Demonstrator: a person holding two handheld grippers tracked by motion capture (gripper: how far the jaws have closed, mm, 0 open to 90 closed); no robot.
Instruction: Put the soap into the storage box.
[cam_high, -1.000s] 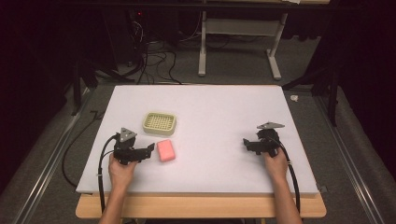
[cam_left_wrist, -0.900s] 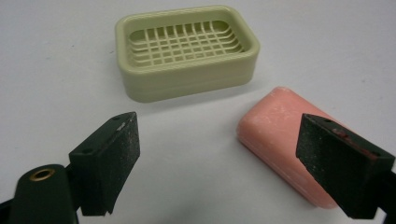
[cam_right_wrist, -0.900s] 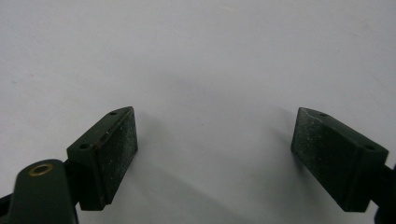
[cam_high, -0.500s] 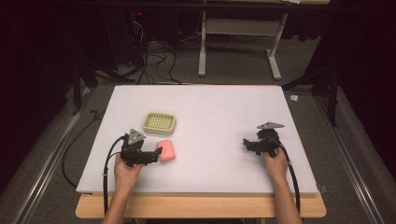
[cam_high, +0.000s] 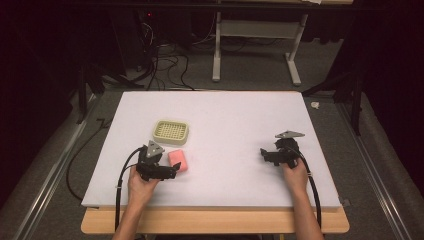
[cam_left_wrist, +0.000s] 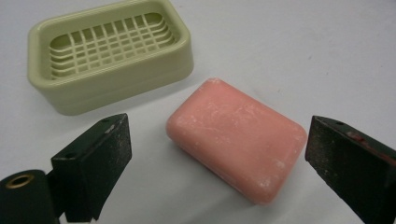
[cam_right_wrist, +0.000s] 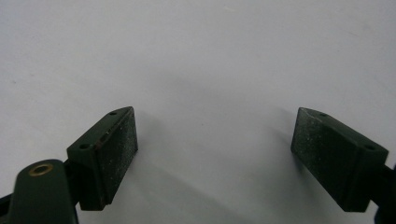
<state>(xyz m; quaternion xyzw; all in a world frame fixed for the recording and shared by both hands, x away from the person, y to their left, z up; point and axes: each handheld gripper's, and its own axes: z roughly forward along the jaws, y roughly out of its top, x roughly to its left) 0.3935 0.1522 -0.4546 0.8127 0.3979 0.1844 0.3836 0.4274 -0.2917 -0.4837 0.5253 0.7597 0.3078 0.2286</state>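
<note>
A pink bar of soap (cam_high: 178, 160) lies flat on the white table, just in front of a pale green soap dish (cam_high: 170, 131) with a slotted grid. My left gripper (cam_high: 173, 170) sits at the soap's near left side. In the left gripper view the soap (cam_left_wrist: 236, 144) lies between the two black jaws of this gripper (cam_left_wrist: 219, 127). The jaws have just been opening, and the pads stand clear of the soap on both sides. The soap dish (cam_left_wrist: 109, 51) is beyond it, empty. My right gripper (cam_high: 263, 153) rests low at the table's right, open (cam_right_wrist: 213, 116) over bare surface.
The white table top (cam_high: 230, 115) has a wooden front edge. Beyond its far edge are a dark floor, cables and a grey desk frame (cam_high: 255, 37). Black cables trail from both grippers toward the front edge.
The left hand has shifted toward the front edge and to the right, closer to the soap. Soap, dish and right hand have stayed put.
</note>
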